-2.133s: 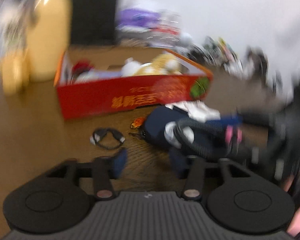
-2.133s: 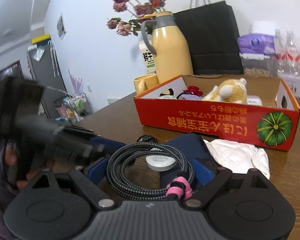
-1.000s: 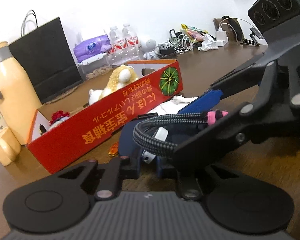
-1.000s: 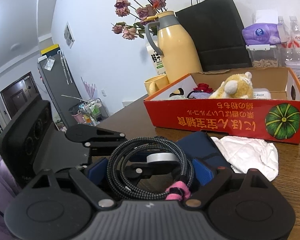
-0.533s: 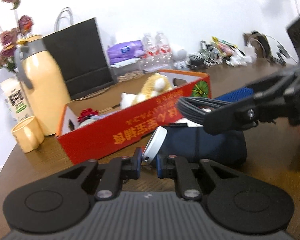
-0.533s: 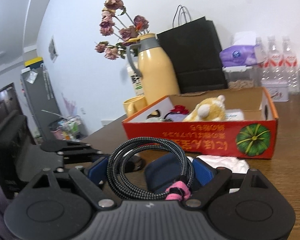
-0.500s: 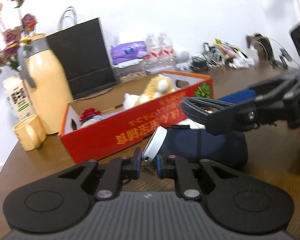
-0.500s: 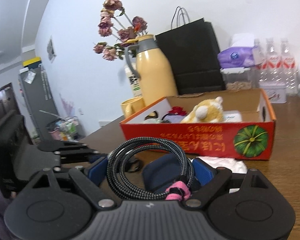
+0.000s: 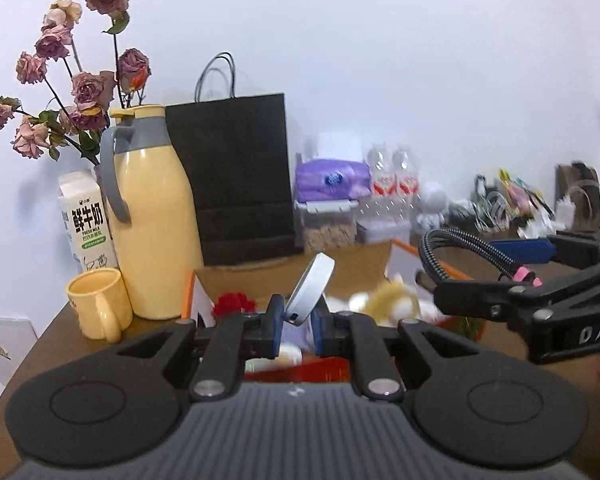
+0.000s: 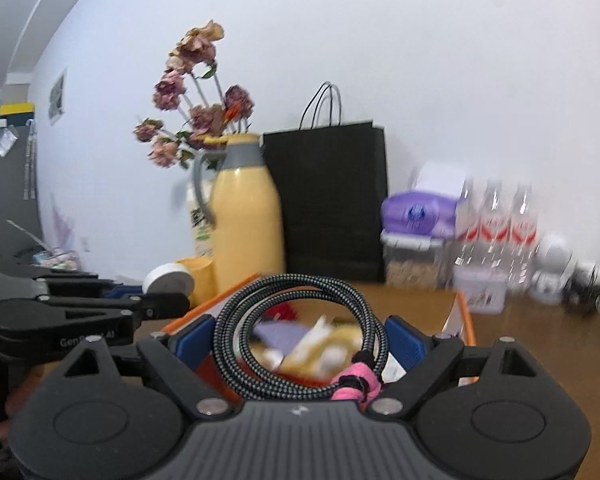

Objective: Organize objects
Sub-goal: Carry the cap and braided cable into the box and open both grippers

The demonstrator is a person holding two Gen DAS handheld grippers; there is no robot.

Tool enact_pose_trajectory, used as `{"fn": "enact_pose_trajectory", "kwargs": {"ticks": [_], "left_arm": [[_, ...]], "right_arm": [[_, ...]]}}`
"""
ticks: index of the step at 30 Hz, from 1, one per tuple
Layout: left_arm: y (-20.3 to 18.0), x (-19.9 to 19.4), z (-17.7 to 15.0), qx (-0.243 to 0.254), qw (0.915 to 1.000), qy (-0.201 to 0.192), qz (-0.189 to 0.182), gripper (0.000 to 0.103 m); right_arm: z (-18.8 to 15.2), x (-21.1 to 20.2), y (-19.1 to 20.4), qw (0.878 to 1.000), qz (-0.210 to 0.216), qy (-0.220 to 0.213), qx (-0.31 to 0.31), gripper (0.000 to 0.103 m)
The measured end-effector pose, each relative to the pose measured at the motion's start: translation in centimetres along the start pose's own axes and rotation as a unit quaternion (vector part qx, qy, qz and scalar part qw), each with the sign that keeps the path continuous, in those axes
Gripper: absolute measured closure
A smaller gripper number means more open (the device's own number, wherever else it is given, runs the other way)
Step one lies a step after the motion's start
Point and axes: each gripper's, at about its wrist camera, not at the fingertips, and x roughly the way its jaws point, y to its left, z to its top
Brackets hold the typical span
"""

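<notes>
Cluttered brown worktop (image 9: 500, 344) against a white wall. Left tongs (image 9: 294, 326) pinch a round disc (image 9: 310, 289); right tongs (image 10: 300, 344), spread wide, grip a coiled cable (image 10: 300, 320). The red box (image 10: 466, 320) lies just ahead, below both.

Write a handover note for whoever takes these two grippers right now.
Left gripper: shut on the white puck, tilted, lifted above the red box.
Right gripper: closed on the coiled cable with its pink tie, also raised near the box.
Box: already holds a plush toy and a red flower.
Done: puck and cable picked up.
Left: probably lower both into the box and release.
</notes>
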Motion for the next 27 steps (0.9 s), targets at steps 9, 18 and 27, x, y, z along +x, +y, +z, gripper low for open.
{"fn": "enact_pose_trajectory", "kwargs": {"ticks": [9, 18, 27], "left_arm": [[0.7, 5.9, 2.8, -0.044, 0.9984, -0.003, 0.036, 0.088], [2.3, 12.8, 1.5, -0.076, 0.9931, 0.054, 0.07, 0.088], [2.0, 13.0, 0.4, -0.049, 0.9936, 0.058, 0.083, 0.052]], "right_arm": [[2.5, 7.4, -1.5, 0.999, -0.043, 0.002, 0.033, 0.013], [1.3, 13.4, -3.8, 0.992, -0.107, 0.036, 0.057, 0.013], [-0.5, 14.0, -4.8, 0.989, -0.099, 0.082, 0.074, 0.011]]}}
